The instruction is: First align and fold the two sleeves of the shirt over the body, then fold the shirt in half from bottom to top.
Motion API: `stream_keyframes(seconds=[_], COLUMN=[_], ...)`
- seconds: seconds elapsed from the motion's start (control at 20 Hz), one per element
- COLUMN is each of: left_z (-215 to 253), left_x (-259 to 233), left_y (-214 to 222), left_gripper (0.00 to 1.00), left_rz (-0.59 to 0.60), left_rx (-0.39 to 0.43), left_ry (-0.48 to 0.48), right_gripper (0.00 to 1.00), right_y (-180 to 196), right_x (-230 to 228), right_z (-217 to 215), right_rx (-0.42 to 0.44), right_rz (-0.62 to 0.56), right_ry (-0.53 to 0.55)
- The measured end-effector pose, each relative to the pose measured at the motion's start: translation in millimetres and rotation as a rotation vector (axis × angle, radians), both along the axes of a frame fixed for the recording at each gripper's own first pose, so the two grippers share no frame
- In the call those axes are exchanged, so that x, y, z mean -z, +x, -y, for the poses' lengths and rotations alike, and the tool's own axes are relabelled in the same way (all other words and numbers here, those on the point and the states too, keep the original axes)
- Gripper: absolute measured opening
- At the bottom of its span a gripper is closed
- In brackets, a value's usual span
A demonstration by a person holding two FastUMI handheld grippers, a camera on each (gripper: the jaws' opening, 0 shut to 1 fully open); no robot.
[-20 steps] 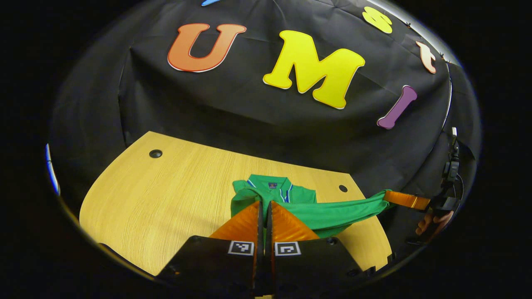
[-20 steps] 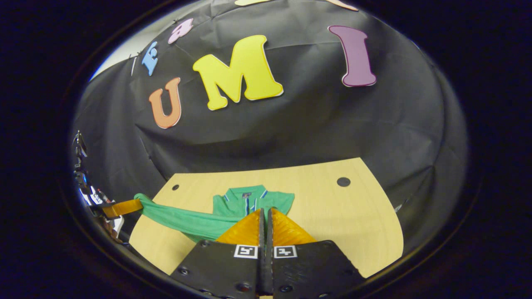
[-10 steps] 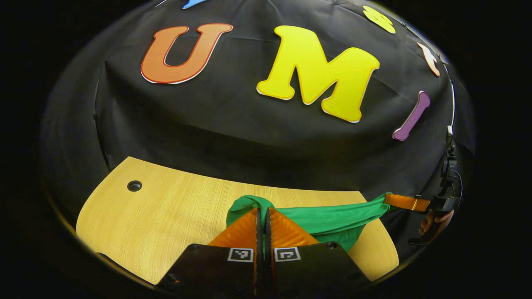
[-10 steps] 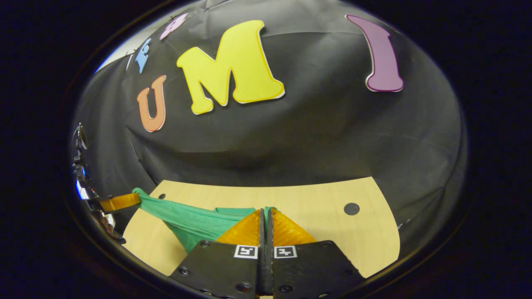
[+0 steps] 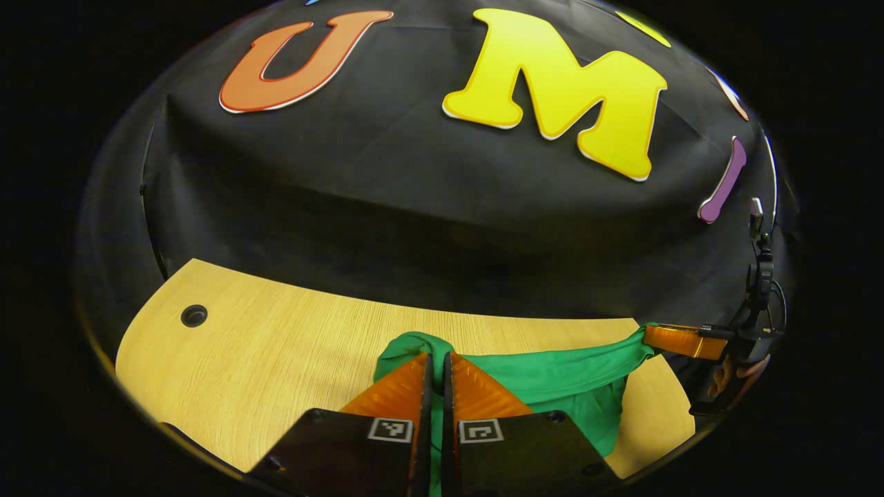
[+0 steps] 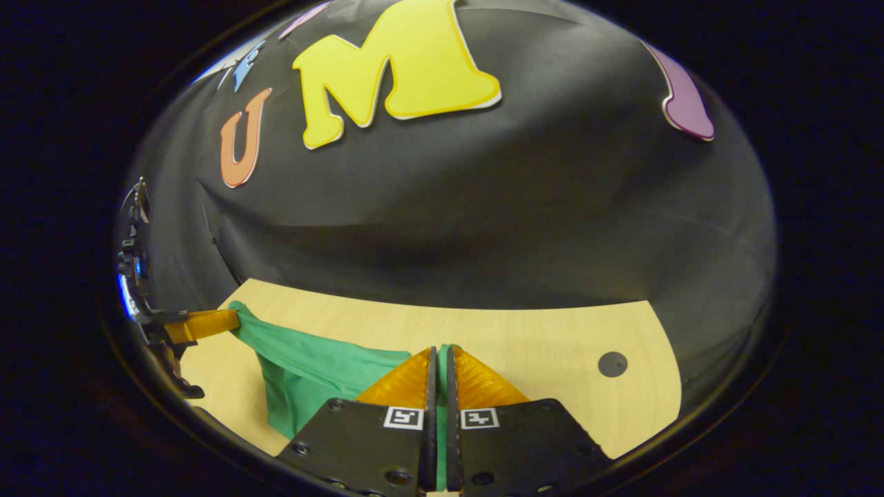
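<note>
Both the left gripper (image 5: pixel 435 359) and right gripper (image 6: pixel 438 353) are pinching the green shirt (image 5: pixel 552 376) closed at bottom centre, probably its hem, so it is wanting level, even carrying.

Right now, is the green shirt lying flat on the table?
No: the green shirt is stretched in the air between both grippers above the table.

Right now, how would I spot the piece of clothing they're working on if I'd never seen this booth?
Find the pale wooden table in front of the black cloth wall. Stretched above it between the left gripper and right gripper is a green shirt, the one soft, bright green thing there.
</note>
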State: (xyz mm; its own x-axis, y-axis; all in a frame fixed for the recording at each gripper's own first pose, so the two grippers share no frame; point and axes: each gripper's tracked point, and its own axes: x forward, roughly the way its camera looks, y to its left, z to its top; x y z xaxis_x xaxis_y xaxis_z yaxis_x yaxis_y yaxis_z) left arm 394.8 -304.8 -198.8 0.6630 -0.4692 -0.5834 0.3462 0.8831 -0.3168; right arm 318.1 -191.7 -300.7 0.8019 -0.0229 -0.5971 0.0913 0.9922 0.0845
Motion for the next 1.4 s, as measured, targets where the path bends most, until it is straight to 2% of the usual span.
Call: stream_keyframes(seconds=[0.05, 0.1, 0.15, 0.25, 0.3, 0.5, 0.75, 1.05, 1.2, 1.4], left_z=[-2.6, -7.7, -11.6, -20.7, -24.2, -35.9, -51.8, -83.2, -94.5, -119.3], left_x=[8.0, 8.8, 12.3, 5.6, -1.3, -36.5, -109.5, -213.1, -247.6, -276.3], left_y=[0.6, -1.8, -2.2, -4.5, -5.4, -12.4, -32.7, -101.6, -150.3, -203.6], left_gripper=[0.21, 0.5, 0.93, 1.0, 1.0, 1.0, 1.0, 1.0, 1.0, 1.0], left_rz=[-0.01, 0.001, 0.006, 0.032, 0.05, 0.13, 0.251, 0.38, 0.406, 0.427], left_rx=[0.001, -0.002, -0.007, -0.038, -0.053, -0.094, -0.127, -0.168, -0.173, -0.21], left_ry=[0.033, 0.052, 0.069, 0.094, 0.1, 0.129, 0.112, 0.065, 0.028, 0.002], right_gripper=[0.06, 0.2, 0.39, 0.78, 0.98, 0.98, 0.98, 0.97, 0.97, 0.96], right_y=[-0.9, -0.5, -3.2, -4.4, -6.5, -15.9, -47.2, -137.0, -195.0, -263.5], right_x=[5.9, 11.1, 12.0, 5.0, -2.9, -30.8, -90.4, -182.3, -205.5, -227.6], right_z=[2.3, 2.8, 3.8, 10.8, 13.9, 18.0, -1.2, -62.6, -106.5, -144.2], right_rx=[-0.001, -0.002, -0.003, 0.026, 0.048, 0.08, 0.072, 0.045, 0.025, 0.044], right_rz=[-0.007, -0.015, -0.012, 0.039, 0.056, 0.102, 0.188, 0.365, 0.398, 0.423], right_ry=[-0.02, -0.031, -0.052, -0.101, -0.112, -0.144, -0.169, -0.256, -0.229, -0.19])
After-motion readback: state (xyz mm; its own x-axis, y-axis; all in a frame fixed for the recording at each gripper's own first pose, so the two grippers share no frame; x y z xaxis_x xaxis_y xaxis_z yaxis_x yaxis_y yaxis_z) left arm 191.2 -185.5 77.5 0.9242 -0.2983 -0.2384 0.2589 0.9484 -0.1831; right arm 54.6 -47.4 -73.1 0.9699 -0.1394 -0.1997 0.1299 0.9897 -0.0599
